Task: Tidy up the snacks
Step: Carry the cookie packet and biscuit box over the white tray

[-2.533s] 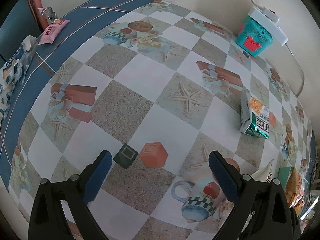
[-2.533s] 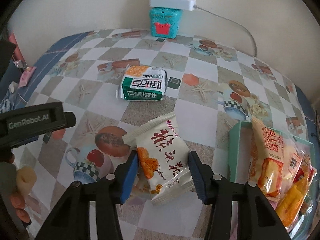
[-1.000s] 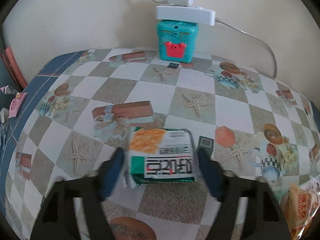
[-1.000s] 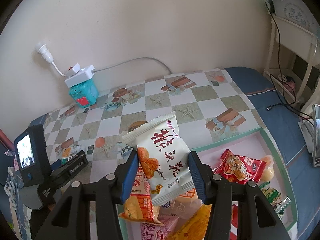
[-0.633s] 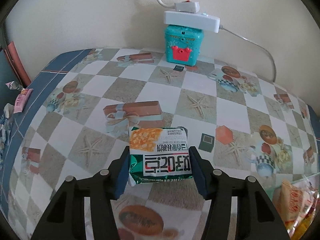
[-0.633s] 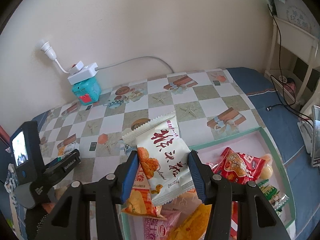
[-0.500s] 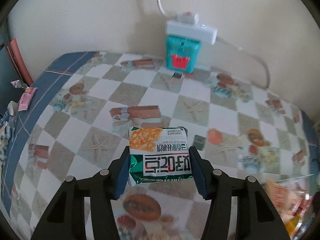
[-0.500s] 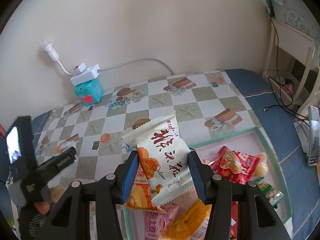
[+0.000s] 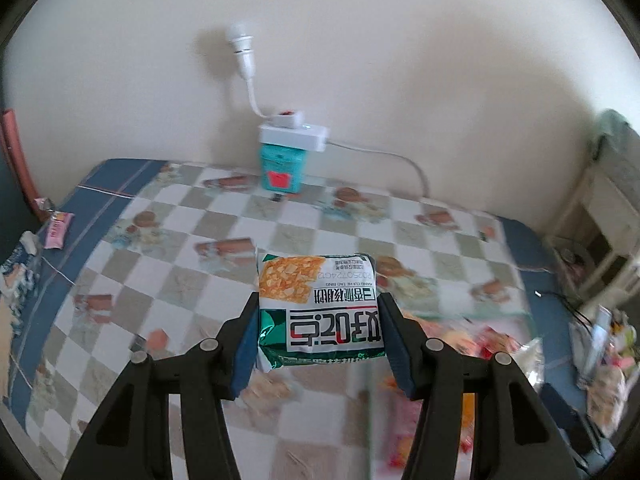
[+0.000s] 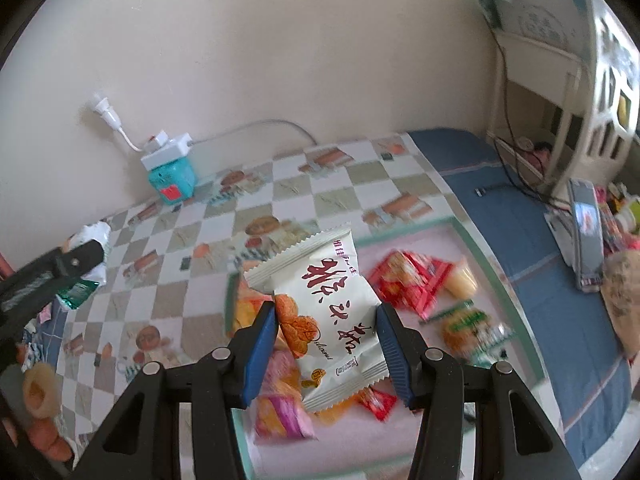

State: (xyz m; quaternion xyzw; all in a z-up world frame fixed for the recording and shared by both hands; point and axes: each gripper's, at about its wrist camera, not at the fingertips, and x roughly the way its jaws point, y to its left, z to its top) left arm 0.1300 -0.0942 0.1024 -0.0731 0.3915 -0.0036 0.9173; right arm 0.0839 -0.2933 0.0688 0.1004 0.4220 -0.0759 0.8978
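Snack packets clamped in both hand-held grippers

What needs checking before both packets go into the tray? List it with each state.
1. Left gripper jaws clamp the green packet: ok.
2. Right gripper jaws clamp the white packet: ok.
3. White packet above the tray: ok.
4. Green packet above the tray: cannot tell, that view is blurred.
5. Bare tray floor for another packet: ok, pink floor shows near the front.
6. Tray sits flat on the tablecloth: cannot tell.
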